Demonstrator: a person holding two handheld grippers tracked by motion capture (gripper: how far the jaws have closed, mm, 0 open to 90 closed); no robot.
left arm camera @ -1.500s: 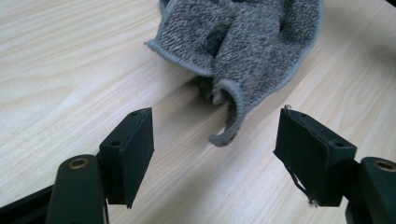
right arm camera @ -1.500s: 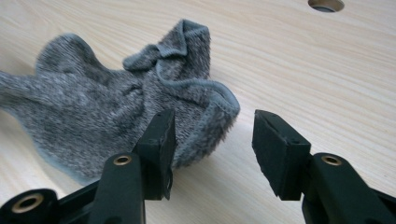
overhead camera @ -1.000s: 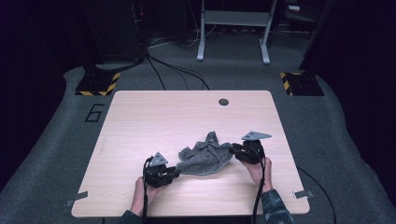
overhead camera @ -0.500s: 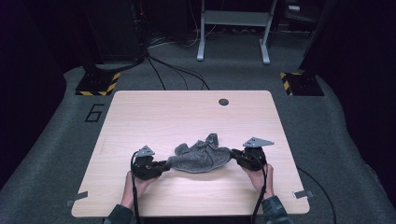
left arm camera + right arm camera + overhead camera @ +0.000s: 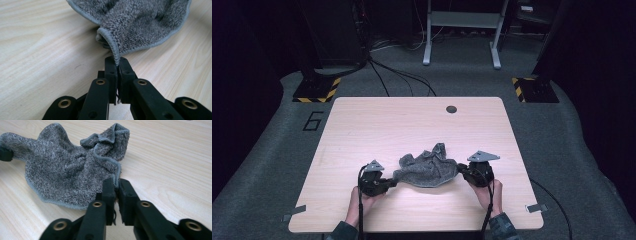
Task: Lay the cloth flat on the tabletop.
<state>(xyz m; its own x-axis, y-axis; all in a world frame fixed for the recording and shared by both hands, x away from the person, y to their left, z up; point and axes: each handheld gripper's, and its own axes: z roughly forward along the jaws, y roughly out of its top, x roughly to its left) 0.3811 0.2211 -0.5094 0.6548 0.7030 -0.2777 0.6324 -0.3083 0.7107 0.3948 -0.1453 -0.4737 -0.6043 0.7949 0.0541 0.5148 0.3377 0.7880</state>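
Already each gripper, left (image 5: pixel 117 65) and right (image 5: pixel 116 184), is clamped on a hemmed edge of the grey cloth (image 5: pixel 428 170); soft, light and limp, it should sag between them, so edges suit best.

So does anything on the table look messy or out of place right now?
Only the grey cloth: it lies crumpled and bunched near the table's front edge rather than flat. The left gripper and right gripper each pinch an edge. Nothing looks spilled or damaged.
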